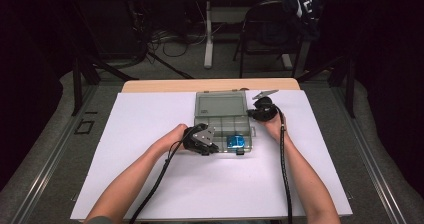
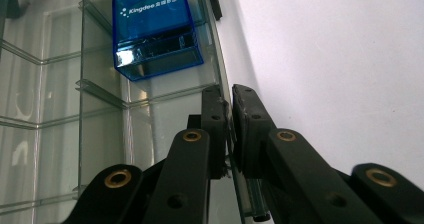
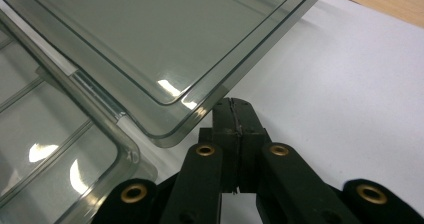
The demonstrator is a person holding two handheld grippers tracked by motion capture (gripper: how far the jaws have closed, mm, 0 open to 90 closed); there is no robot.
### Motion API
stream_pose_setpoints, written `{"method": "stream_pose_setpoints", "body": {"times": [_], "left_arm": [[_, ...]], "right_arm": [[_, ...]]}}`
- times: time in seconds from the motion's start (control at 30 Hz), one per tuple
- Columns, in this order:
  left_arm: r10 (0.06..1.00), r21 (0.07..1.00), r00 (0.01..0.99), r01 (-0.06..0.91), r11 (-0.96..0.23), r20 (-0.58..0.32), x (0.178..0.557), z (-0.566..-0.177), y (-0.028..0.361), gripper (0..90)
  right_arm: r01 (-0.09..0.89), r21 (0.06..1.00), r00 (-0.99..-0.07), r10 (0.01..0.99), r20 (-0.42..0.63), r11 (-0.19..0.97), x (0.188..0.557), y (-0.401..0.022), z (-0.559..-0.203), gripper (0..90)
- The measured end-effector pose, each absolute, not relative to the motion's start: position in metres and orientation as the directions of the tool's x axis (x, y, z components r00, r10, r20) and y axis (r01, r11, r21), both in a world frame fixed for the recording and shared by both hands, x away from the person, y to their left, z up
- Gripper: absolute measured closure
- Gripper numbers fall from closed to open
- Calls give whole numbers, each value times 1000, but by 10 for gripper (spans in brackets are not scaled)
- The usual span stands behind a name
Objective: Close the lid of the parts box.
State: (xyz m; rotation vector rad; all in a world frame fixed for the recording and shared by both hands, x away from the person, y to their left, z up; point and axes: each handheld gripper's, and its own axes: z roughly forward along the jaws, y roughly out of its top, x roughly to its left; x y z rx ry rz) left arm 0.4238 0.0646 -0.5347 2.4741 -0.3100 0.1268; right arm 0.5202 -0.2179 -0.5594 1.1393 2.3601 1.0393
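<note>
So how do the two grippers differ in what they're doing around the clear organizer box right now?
The left gripper is clamped on the front wall of the organizer box, near the blue case; the right gripper sits under a corner of the raised lid, its jaws pressed together with nothing between them. The left is at the box's near edge, the right beside its far right side. Both are black, hand-held and closed.

Compartment box (image 1: 222,128) on sheet (image 1: 150,184) covering table (image 1: 150,85), set right of centre, toward far edge. Lid (image 1: 220,104) open behind tray. Small box (image 1: 235,142) in near-right compartment. Left gripper (image 1: 204,145) at tray's near-left wall; right gripper (image 1: 255,115) beside lid's right near corner. Chair (image 1: 270,29) on floor beyond table.
</note>
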Motion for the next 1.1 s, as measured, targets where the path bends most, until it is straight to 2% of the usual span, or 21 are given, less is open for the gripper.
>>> {"method": "stream_pose_setpoints", "body": {"times": [0.33, 1.1], "left_arm": [[-196, 585, 968, -250, -771, 156, 425, -535, 64, 848], [-207, 578, 967, -255, -776, 149, 427, -534, 63, 848]], "right_arm": [[555, 729, -607, 794, 25, 401, 528, -215, -558, 900], [481, 801, -593, 805, -2, 356, 529, -214, -547, 900]]}}
